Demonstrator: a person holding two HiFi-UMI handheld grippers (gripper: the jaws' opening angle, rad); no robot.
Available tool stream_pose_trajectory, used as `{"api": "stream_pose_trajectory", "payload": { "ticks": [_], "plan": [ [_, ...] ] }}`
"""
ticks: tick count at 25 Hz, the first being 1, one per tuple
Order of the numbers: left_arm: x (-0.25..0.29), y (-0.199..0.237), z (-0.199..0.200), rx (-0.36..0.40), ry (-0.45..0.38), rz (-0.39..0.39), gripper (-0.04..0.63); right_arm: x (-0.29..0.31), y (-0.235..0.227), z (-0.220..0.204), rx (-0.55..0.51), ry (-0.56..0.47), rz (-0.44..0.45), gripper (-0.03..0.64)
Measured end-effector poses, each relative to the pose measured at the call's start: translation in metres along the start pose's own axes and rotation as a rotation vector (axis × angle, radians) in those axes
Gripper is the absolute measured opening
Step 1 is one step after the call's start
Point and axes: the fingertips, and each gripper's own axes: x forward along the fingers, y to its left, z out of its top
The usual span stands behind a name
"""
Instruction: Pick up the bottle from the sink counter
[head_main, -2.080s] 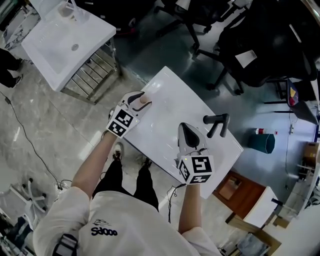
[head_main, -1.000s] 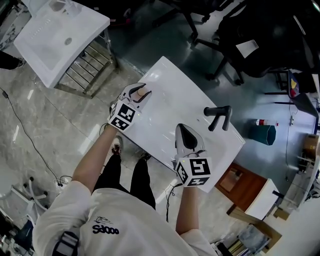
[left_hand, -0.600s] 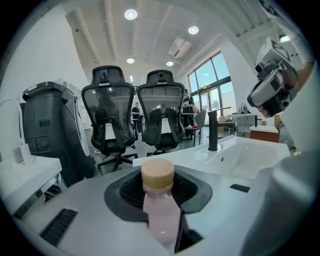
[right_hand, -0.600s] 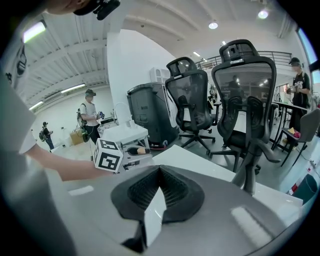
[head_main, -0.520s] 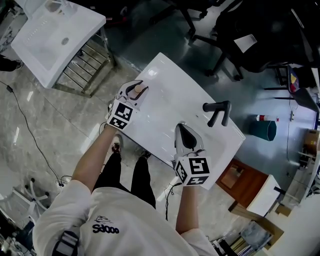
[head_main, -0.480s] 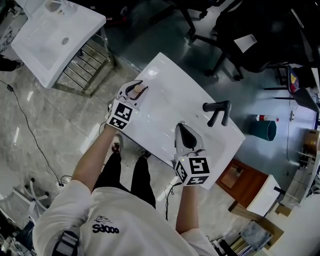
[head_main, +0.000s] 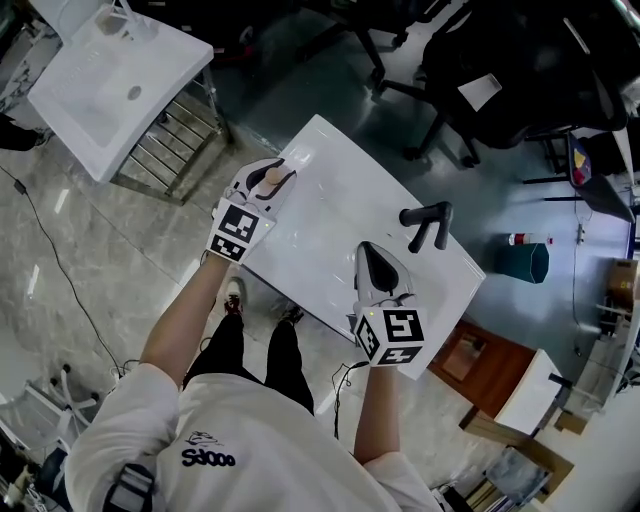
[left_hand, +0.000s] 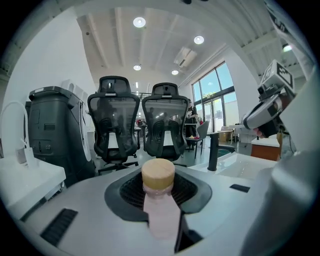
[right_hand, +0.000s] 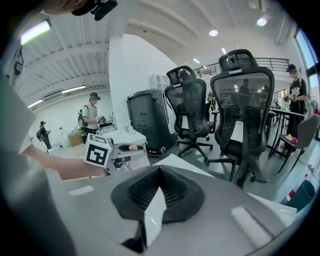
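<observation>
Left gripper (head_main: 274, 175): clamped on bottle (left_hand: 160, 210), pads pressing both sides of pale pink body; jaws just been closing onto it
Bottle place: in left gripper's jaws, over far left corner of sink counter (head_main: 330, 215); base hidden, contact with counter not readable
Change vs a second ago: left gripper and bottle shifted slightly toward counter's left edge in head view, reading as a small lift; right gripper in same spot
Bottle axis: long axis roughly upright, crosswise to jaws
Bottle pointing: tan cap (left_hand: 158, 173) on top, standing above the pads
Right gripper (head_main: 367, 250): jaws together at the tips, nothing between them; over near side of counter, well apart from bottle
Faucet (head_main: 425, 225): black, on counter's far right side, apart from both grippers
Surroundings: second white sink (head_main: 110, 80) on metal rack to the left; black office chairs (left_hand: 115, 125) beyond counter
</observation>
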Motion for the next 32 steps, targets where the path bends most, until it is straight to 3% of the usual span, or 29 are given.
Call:
{"api": "stream_pose_trajectory", "payload": {
  "ticks": [15,32],
  "plan": [
    [-0.063,-0.013,0.125,0.040,-0.111,-0.055,0.114,-0.031,0.006,0.092,-0.112,-0.182,0.005,0.011],
    [-0.139,-0.017,0.188,0.125,-0.155,-0.039,0.114,-0.048,0.031,0.147,-0.178,-0.296,0.040,0.011]
  ]
}}
